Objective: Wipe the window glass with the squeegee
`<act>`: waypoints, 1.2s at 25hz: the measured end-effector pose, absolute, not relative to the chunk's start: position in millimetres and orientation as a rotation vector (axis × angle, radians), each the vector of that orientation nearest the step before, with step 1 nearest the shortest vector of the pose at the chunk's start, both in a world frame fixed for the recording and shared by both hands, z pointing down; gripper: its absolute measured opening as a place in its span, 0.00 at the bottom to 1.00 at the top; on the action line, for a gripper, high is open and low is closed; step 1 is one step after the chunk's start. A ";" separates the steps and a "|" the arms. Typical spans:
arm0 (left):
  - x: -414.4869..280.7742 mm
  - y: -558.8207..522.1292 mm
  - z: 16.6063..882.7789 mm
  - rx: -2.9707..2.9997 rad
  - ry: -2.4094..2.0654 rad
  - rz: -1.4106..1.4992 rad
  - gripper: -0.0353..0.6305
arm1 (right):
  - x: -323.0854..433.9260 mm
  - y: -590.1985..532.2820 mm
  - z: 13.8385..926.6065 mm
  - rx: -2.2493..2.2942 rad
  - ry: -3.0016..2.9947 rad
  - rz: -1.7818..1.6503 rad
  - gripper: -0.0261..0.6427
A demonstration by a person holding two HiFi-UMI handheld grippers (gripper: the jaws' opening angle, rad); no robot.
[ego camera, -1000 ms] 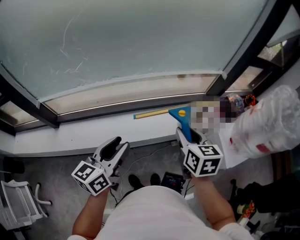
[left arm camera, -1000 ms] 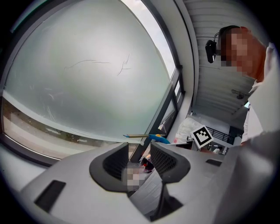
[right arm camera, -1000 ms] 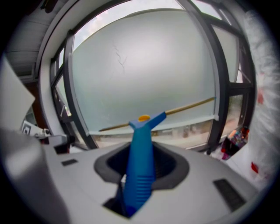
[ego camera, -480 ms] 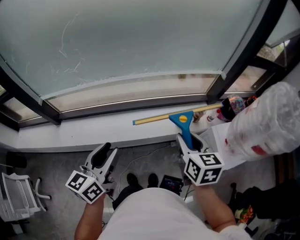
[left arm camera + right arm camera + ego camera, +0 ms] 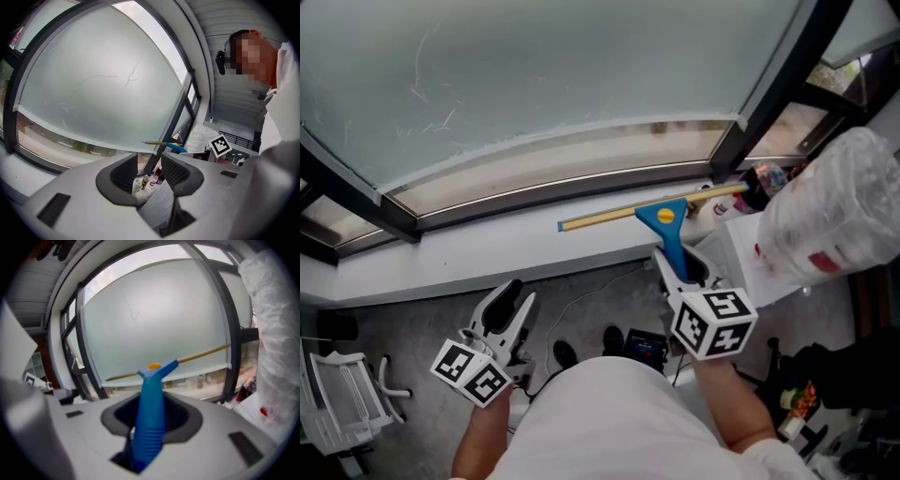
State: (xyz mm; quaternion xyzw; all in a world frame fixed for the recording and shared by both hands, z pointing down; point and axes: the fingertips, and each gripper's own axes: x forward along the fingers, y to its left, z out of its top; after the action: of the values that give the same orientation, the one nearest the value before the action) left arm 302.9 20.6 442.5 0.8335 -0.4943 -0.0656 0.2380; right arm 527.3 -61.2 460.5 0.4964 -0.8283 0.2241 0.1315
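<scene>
The squeegee (image 5: 670, 225) has a blue handle and a long brass-coloured blade. It hangs just above the white sill (image 5: 469, 258), below the frosted window glass (image 5: 562, 66). My right gripper (image 5: 682, 272) is shut on the handle's lower end, blade pointing away from me. In the right gripper view the blue handle (image 5: 150, 413) rises from between the jaws and the blade (image 5: 201, 354) crosses in front of the glass (image 5: 164, 315). My left gripper (image 5: 512, 307) hangs lower left over the floor, open and empty. Past the left gripper (image 5: 149, 171), the squeegee (image 5: 171, 146) shows in the distance.
A dark frame post (image 5: 769, 84) bounds the pane on the right. Small bottles (image 5: 759, 192) stand at the sill's right end beside a large plastic-wrapped bundle (image 5: 830, 216). A white wire rack (image 5: 337, 403) sits on the floor at lower left. Cables run under the sill.
My left gripper has dropped lower and to the left, away from the sill. The squeegee's blade has risen slightly, its right end tilted higher. The right gripper keeps its hold.
</scene>
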 end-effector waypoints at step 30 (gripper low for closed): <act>293.6 39.1 435.8 2.371 -1.230 -0.157 0.32 | 483.6 -36.2 447.3 1.468 -2.408 0.598 0.25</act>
State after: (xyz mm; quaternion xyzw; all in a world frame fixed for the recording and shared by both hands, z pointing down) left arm 293.6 39.1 435.8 0.8622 -0.4473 -0.0572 0.2309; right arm 483.6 -36.2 447.3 0.5049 -0.8283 0.2056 0.1290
